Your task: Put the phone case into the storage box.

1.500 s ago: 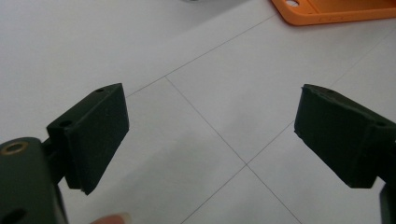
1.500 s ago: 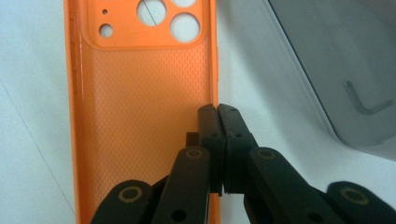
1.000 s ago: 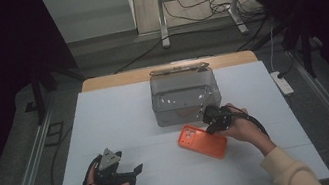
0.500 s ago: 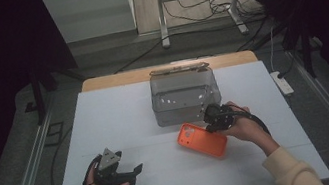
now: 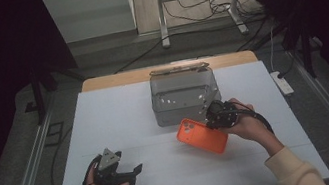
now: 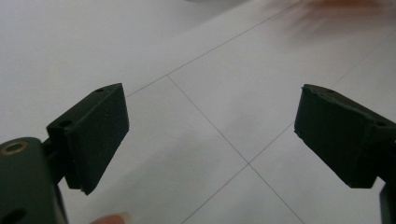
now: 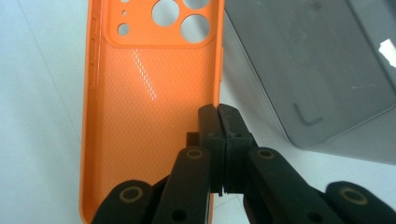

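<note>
Right gripper view shows right gripper (image 7: 218, 122) pinching phone case (image 7: 140, 93) rim.

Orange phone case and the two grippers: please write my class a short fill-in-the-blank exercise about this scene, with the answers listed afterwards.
1. The right gripper is shut on the side wall of the ______ phone case.
2. The left gripper has its jaws ______, with nothing between them.
3. The phone case is held just in front of a ______ box on the white table.
4. The round camera holes are at the end of the case ______ from the right gripper.

Missing words: orange; open; grey; farthest
</note>
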A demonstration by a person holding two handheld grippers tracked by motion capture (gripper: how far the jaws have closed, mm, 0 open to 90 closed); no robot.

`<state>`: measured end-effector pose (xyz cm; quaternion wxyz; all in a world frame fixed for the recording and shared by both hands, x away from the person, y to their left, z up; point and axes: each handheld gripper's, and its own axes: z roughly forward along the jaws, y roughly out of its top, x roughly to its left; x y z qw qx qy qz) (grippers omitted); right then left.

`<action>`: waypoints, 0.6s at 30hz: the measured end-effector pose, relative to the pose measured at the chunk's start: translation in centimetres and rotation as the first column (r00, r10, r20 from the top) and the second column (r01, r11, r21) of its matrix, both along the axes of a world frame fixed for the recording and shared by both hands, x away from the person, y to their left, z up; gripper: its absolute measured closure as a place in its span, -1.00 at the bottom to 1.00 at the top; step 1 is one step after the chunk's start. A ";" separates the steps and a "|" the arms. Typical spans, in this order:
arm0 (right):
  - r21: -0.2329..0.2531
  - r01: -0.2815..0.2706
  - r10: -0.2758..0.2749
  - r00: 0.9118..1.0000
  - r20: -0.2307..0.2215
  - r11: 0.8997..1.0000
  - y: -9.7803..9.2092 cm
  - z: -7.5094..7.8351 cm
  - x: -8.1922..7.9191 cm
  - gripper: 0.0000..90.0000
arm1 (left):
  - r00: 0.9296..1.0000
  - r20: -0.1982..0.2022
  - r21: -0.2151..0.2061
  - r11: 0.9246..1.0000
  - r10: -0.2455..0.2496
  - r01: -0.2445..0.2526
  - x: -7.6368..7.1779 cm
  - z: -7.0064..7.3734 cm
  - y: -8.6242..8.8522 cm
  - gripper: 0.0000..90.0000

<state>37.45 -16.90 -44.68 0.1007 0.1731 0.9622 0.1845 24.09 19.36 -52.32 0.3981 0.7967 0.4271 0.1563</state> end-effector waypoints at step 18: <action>0.044 -0.005 0.004 0.999 0.036 0.999 -0.5 2.4 -1.0 0.98 | 1.000 0.000 -0.003 1.000 0.005 -0.005 0.0 0.0 0.1 -0.77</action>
